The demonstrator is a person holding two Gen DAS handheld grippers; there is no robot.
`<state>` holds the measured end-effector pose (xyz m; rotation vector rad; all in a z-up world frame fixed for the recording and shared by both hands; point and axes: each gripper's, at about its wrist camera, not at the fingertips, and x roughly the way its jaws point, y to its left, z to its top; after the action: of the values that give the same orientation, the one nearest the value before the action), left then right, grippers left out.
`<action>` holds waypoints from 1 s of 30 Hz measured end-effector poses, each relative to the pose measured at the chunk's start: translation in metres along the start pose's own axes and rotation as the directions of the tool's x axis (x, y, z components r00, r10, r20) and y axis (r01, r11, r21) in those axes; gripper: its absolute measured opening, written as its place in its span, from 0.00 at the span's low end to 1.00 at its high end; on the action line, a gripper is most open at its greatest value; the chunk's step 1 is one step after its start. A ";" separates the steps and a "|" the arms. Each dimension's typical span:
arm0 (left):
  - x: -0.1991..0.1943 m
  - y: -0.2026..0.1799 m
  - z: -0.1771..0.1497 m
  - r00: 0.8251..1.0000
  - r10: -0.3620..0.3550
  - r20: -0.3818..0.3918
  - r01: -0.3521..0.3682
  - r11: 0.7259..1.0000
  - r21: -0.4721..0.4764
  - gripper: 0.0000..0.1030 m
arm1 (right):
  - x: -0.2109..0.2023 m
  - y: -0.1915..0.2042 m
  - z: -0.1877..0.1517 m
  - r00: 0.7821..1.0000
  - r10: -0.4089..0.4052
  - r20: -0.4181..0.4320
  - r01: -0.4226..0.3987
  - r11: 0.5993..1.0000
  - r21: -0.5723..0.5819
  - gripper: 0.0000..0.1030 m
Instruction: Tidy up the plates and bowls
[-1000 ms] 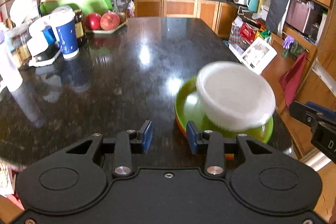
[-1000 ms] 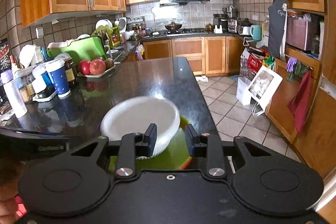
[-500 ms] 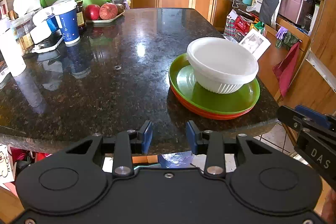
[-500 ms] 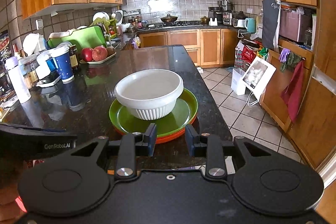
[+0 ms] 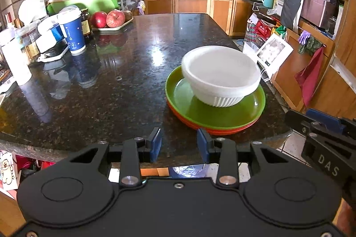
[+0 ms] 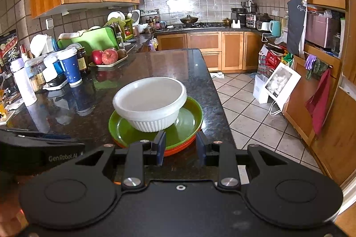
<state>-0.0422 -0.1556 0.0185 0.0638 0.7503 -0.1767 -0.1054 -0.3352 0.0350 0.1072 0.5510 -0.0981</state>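
A white ribbed bowl (image 5: pixel 221 75) (image 6: pixel 151 101) stands upright on a green plate (image 5: pixel 213 112) (image 6: pixel 124 129), which is stacked on an orange plate (image 5: pixel 222 130) (image 6: pixel 178 149) near the front right corner of the dark granite counter (image 5: pixel 115 85). My left gripper (image 5: pixel 179 144) is open with nothing between its blue pads, hanging at the counter's front edge, left of the stack. My right gripper (image 6: pixel 180 148) is also open and empty, just short of the plates' near rim. The right gripper's body (image 5: pixel 324 139) shows at the left wrist view's right edge.
Along the counter's left side stand a blue paper cup (image 5: pixel 73 33), a white bottle (image 5: pixel 16 59), jars and a tray of apples (image 5: pixel 109 20). A green cutting board (image 6: pixel 91 39) leans behind them. Right of the counter is tiled floor (image 6: pixel 255 123) with bags and a red cloth (image 6: pixel 318 101).
Both grippers have drawn back from the stack toward the counter's front edge. The bowl, blurred and close a second ago, now rests still on the green plate.
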 end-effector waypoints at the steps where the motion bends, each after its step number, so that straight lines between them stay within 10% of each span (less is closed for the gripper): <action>1: 0.001 -0.002 0.001 1.000 0.003 0.000 -0.003 1.000 -0.005 0.45 | 0.002 -0.003 0.001 1.000 0.001 -0.002 -0.001 1.000 -0.004 0.31; 30: 0.012 -0.036 0.004 0.997 0.076 -0.016 -0.077 0.995 -0.057 0.45 | 0.018 -0.036 0.007 0.994 0.102 -0.026 -0.103 0.994 -0.039 0.31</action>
<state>-0.0375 -0.1929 0.0132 0.0388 0.7653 -0.0812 -0.0912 -0.3726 0.0288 0.0973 0.5702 0.0146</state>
